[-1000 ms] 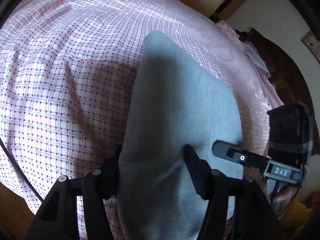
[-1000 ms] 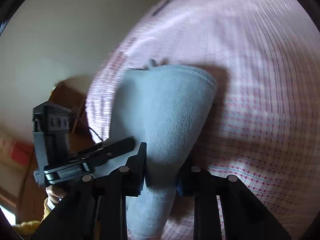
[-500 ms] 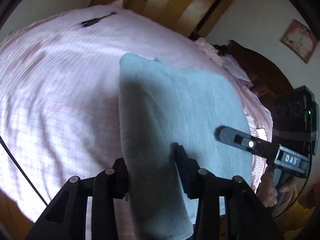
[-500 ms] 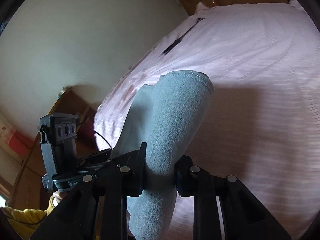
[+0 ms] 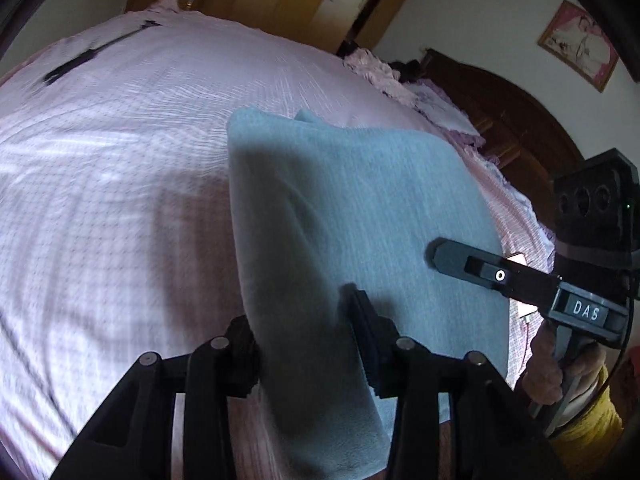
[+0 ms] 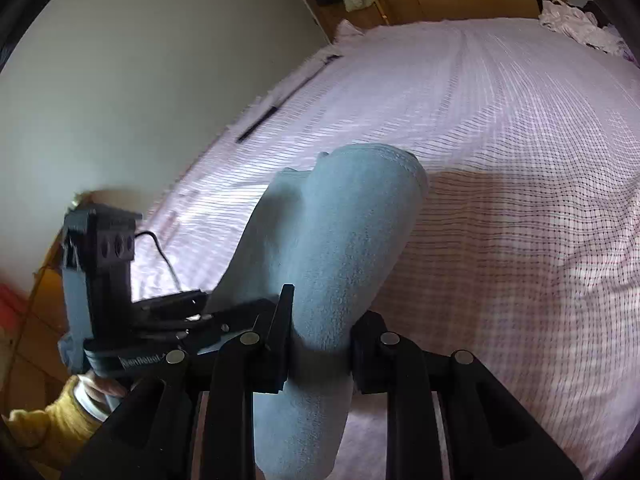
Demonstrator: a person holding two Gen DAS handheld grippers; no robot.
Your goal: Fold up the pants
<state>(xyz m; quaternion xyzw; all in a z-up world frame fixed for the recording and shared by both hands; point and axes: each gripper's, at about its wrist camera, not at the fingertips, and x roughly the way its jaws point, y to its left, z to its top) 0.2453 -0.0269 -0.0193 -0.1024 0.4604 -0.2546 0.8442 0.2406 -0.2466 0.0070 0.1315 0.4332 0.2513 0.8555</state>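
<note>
**Together, two claws are carrying the pants across the bed**

Nearest in each wrist view, a claw is clamping on the grey-blue pants [image 5: 360, 216]. The left claw [image 5: 304, 344] is pinching a thick fold between its two black pads, and the right claw [image 6: 320, 340] is squeezing a narrower bunch of the same cloth. Gripping one edge at two spots is probably keeping that edge straight, so the cloth can be laid over itself evenly.

Beyond the pads, the pants are hanging as a doubled panel, sagging forward from both claws above the pink checked bed [image 5: 120, 200]; whether the far end is touching the sheet I cannot tell.

The left view is showing the broad face of the panel, with the right claw off to its right side and the hand [image 5: 560, 368] holding it. The right view is showing the cloth edge-on as a rolled tube, with the left claw on its left, cable trailing.

Farthest out, a dark strip [image 5: 96, 54] is lying on the sheet, and a wooden headboard [image 5: 500, 112] is rising beyond the left claw's right.
</note>
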